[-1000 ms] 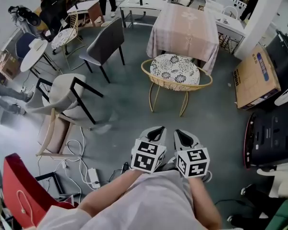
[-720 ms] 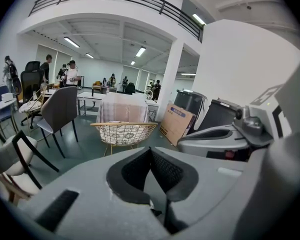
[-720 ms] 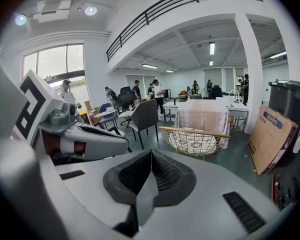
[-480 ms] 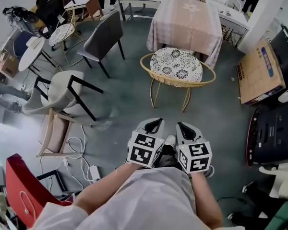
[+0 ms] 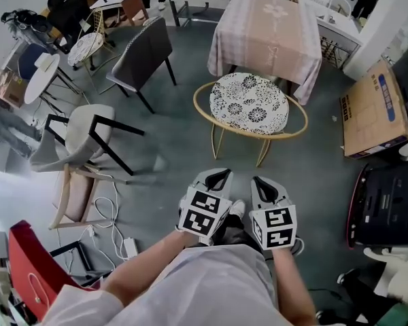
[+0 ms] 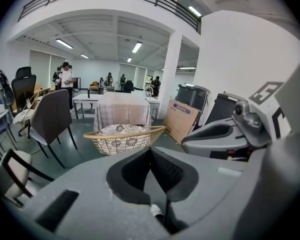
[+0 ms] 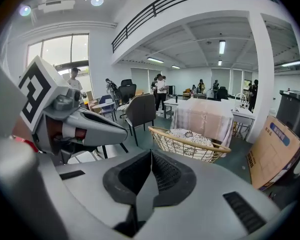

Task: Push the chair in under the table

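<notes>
Though just before the table [image 5: 268, 29], wicker chair [image 5: 249, 104] on grey floor [image 5: 177, 138].

Head cam: high up, aimed steeply down. Left gripper [image 5: 217, 176] and right gripper [image 5: 261, 182] sit close at bottom centre, side by side. Gripper cams: low, right behind their own jaws, facing forward across the room. All three views share the wicker chair [image 5: 250, 105] with the cloth-covered table [image 5: 268, 29] behind it. Each gripper view catches the other gripper at its edge.
</notes>
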The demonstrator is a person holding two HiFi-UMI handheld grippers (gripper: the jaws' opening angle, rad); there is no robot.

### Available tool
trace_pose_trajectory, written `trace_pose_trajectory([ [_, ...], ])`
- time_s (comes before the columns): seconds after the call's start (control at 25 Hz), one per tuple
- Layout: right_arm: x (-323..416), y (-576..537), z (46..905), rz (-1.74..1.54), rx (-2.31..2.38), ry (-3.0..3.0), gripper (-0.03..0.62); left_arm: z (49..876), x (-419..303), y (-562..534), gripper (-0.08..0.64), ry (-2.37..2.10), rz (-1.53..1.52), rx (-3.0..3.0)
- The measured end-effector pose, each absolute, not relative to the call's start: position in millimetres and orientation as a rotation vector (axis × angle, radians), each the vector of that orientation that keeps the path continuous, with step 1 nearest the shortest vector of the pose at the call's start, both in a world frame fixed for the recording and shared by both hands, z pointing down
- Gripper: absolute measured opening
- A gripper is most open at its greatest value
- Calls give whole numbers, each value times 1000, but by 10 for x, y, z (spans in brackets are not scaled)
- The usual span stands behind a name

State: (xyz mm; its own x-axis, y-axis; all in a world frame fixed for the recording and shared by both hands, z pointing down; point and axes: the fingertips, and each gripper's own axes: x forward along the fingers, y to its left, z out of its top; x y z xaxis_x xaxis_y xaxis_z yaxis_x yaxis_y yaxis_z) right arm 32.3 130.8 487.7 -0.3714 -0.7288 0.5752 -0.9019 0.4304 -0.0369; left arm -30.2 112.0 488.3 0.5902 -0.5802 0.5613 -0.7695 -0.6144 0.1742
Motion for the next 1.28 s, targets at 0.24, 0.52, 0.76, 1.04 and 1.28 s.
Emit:
trace_pose_trajectory([
  [0.24, 503, 915, 4929, 407, 1319, -2185, 5, 4967, -169, 743, 5, -1095, 738, 2459],
  [0.52, 658, 503, 5080, 217, 1162, -2133, 5, 5177, -34, 383, 6, -1081, 902, 2524],
  [0.76, 783, 282, 5280, 104, 1040, -2096, 5, 5396, -3, 152, 13, -1074, 1050, 2539],
  [1.04, 828, 143, 5442, -29, 933, -2054, 6, 5541, -80, -63, 71, -1033, 1240, 2594],
  [1.28, 869, 19, 5487, -110, 891, -2007, 6, 5693, -119, -207, 108, -898, 1519, 2694],
])
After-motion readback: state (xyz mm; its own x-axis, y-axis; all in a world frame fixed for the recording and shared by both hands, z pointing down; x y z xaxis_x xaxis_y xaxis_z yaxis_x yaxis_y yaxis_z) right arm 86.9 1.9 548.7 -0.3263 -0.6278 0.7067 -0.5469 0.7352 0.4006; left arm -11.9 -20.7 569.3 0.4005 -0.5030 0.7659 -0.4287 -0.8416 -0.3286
